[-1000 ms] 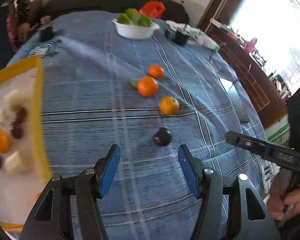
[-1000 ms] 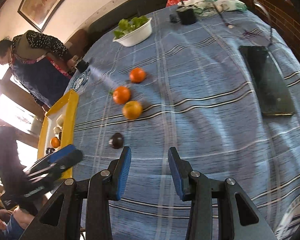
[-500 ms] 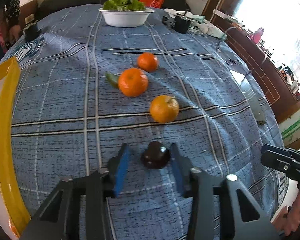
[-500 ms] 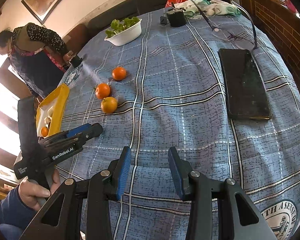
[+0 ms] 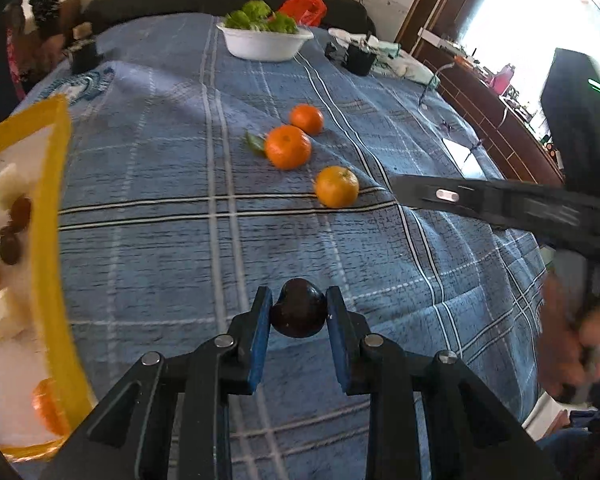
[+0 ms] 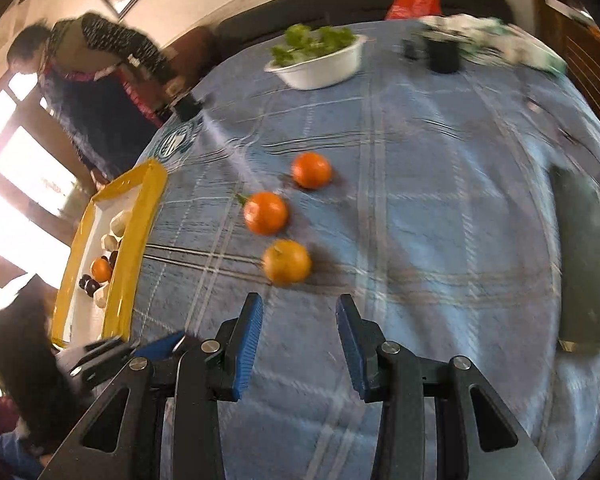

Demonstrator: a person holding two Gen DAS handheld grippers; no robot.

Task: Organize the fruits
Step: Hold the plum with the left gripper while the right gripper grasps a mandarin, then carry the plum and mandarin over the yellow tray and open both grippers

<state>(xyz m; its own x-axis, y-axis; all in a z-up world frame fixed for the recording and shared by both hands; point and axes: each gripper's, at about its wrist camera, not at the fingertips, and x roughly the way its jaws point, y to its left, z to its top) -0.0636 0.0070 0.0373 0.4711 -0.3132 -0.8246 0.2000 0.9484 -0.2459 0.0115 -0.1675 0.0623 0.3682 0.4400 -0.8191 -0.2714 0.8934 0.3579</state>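
A dark plum (image 5: pixel 298 316) sits between the blue pads of my left gripper (image 5: pixel 299 312), which is shut on it just above the blue checked cloth. Three oranges (image 5: pixel 336 186) (image 5: pixel 288 147) (image 5: pixel 307 119) lie in a row further along the cloth. The yellow-rimmed tray (image 5: pixel 50 216) at the left holds plums, oranges and pale pieces. In the right wrist view my right gripper (image 6: pixel 299 320) stands open and empty, just short of the nearest orange (image 6: pixel 287 261). The tray (image 6: pixel 134 248) is at its left.
A white bowl of greens (image 5: pixel 265 42) stands at the far end, with a black cup (image 5: pixel 358 58) and cloths beside it. A dark phone (image 6: pixel 584 256) lies on the right. A person (image 6: pixel 96 80) stands at the table's far left corner.
My left gripper has closed on the plum and drawn back, bringing the tray into view. My right gripper has swung left across the table, from the phone side to the oranges.
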